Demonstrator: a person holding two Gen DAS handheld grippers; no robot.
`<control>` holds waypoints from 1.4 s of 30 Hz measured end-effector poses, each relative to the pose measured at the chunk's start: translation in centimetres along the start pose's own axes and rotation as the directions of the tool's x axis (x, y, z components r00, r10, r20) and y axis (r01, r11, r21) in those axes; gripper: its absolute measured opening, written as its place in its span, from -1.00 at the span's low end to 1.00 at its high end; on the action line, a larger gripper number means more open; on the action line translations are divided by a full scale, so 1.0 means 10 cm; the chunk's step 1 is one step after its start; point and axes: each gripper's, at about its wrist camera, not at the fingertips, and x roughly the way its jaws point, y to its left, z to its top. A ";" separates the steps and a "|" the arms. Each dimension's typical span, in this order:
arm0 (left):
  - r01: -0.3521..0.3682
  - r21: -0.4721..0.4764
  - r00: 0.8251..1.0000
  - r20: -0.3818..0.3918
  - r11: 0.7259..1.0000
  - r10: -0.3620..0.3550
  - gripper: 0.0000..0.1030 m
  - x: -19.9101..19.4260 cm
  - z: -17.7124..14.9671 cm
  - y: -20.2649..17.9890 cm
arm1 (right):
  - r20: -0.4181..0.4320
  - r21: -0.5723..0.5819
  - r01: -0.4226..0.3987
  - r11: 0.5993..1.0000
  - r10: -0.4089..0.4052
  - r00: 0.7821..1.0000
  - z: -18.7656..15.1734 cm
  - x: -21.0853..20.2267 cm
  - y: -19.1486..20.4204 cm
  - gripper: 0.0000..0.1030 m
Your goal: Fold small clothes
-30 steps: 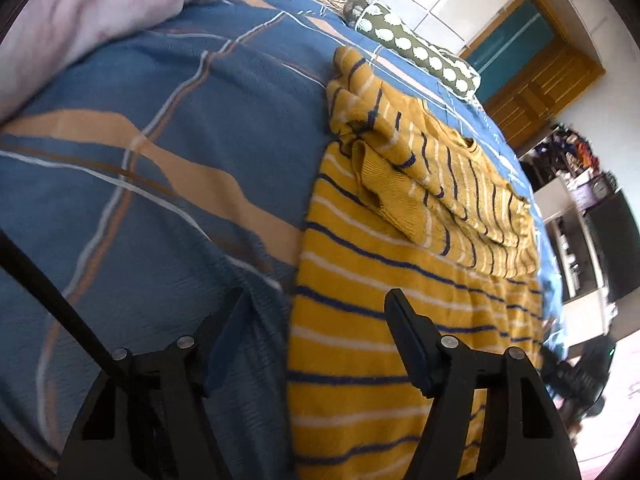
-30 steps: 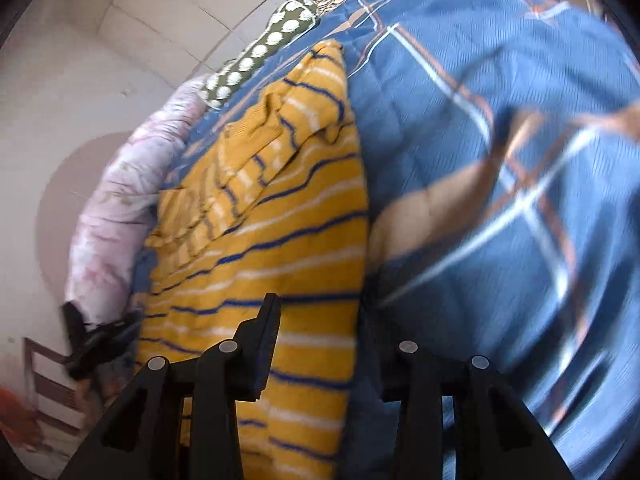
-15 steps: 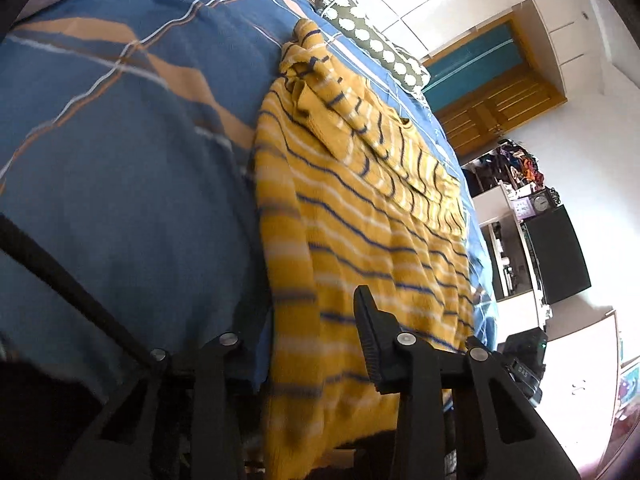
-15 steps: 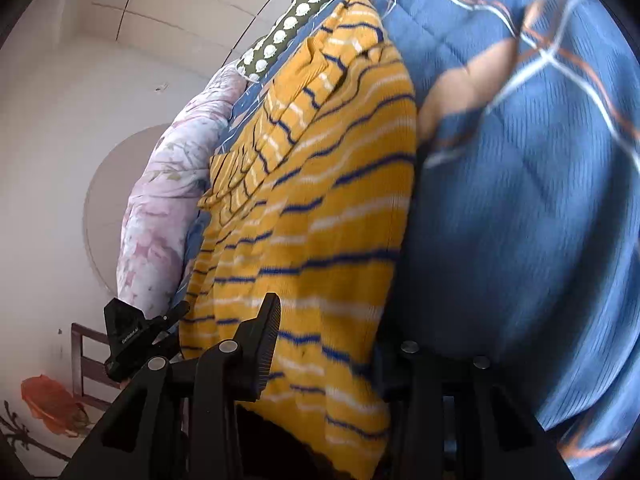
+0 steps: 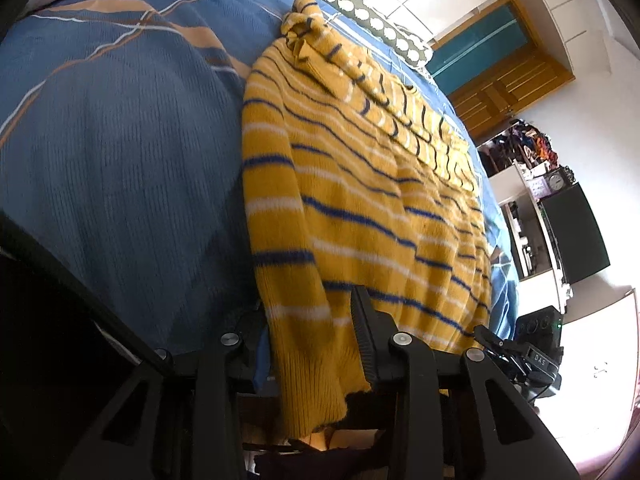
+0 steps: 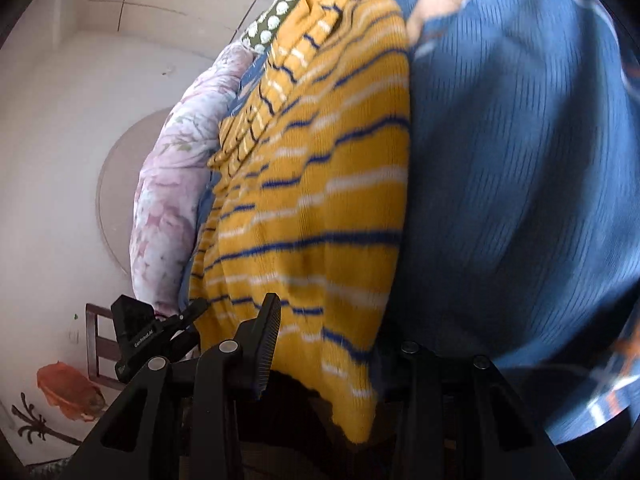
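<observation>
A yellow sweater [image 5: 360, 184] with blue and white stripes lies on the blue bedspread [image 5: 120, 140], its sleeves folded across the chest, its hem hanging over the bed's near edge. My left gripper [image 5: 304, 344] is open, its jaws astride the sweater's left hem corner. In the right wrist view my right gripper [image 6: 332, 344] is open astride the right hem corner of the sweater [image 6: 320, 200]; its right finger is hidden behind the cloth. Each gripper shows in the other's view, the right one [image 5: 520, 356] and the left one [image 6: 152, 332], at the hem's ends.
A pink floral quilt [image 6: 172, 184] lies along the bed's far side. A green dotted pillow [image 5: 376, 20] sits at the head. A wooden door [image 5: 500, 80], shelves and a black screen [image 5: 576, 232] stand at the right. A chair [image 6: 100, 344] is beside the bed.
Both grippers have drawn back and down toward the bed's near edge, from over the sweater's body to its hanging hem. Both have stayed open.
</observation>
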 end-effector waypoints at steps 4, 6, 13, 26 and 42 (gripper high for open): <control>-0.005 0.002 1.000 -0.012 1.000 0.005 -0.35 0.03 -0.05 -0.01 | -0.025 -0.014 0.002 1.000 -0.002 1.000 -0.08 0.06 0.04 -0.18; -0.003 -0.014 1.000 -0.019 1.000 0.003 -0.33 0.08 -0.04 0.01 | -0.033 -0.019 0.005 1.000 -0.006 0.999 -0.10 0.08 0.05 -0.18; -0.015 -0.025 0.999 -0.035 1.000 0.014 -0.32 0.12 -0.11 0.03 | -0.041 -0.013 0.010 1.000 -0.011 0.999 -0.12 0.14 0.05 -0.18; -0.114 0.058 0.984 0.143 0.992 0.105 -0.87 -0.65 0.06 -0.34 | 0.009 -0.097 0.087 0.992 -0.087 0.996 -0.22 -0.01 0.41 -0.85; -0.258 0.189 0.944 0.258 0.947 0.206 -0.90 -0.78 0.28 -0.69 | 0.061 -0.314 0.078 0.946 -0.062 0.996 -0.09 -0.32 1.00 -0.88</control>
